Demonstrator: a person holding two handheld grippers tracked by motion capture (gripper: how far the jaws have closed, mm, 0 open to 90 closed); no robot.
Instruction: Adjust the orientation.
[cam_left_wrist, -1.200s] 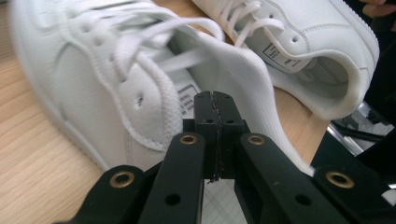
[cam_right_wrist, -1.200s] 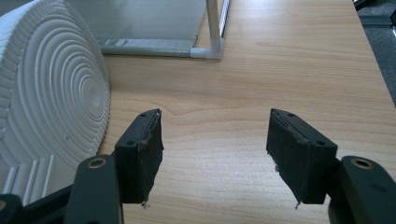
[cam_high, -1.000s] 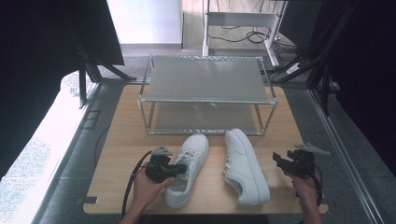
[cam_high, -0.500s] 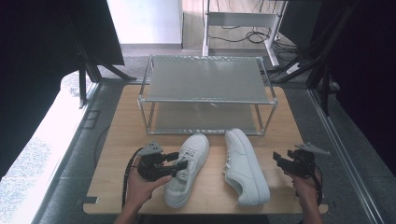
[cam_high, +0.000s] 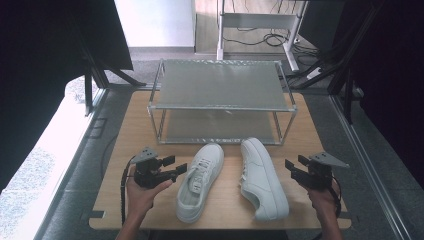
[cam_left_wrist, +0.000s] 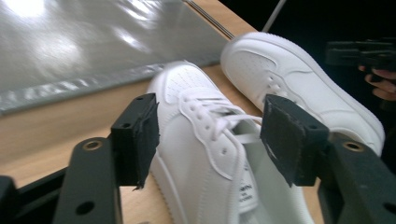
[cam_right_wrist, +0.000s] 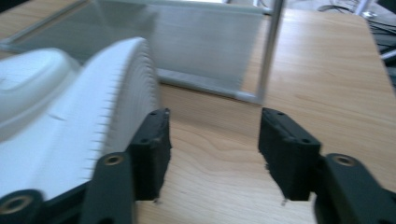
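Observation:
Two white sneakers lie side by side on the wooden table, toes toward the rack: the left shoe (cam_high: 200, 182) (cam_left_wrist: 201, 154) and the right shoe (cam_high: 261, 177) (cam_left_wrist: 299, 79) (cam_right_wrist: 70, 126). My left gripper (cam_high: 175, 165) (cam_left_wrist: 210, 135) hovers just left of the left shoe. Its jaws have just been opening, and the shoe's laces and collar show in the gap beyond them, untouched. My right gripper (cam_high: 295, 164) (cam_right_wrist: 212, 144) is right of the right shoe. Its jaws have just been closing a little but stand open, with bare wood between them.
A two-level metal rack (cam_high: 222, 100) with mesh shelves stands across the back of the table (cam_high: 125, 145), its front posts close to the shoes' toes. In the right gripper view one post (cam_right_wrist: 268, 51) rises just ahead. Dark stands and cables flank the table.
The left gripper, which was shut against the left shoe's side, has opened and drawn back to the left and up. The right gripper has shifted slightly. Both shoes lie as before.

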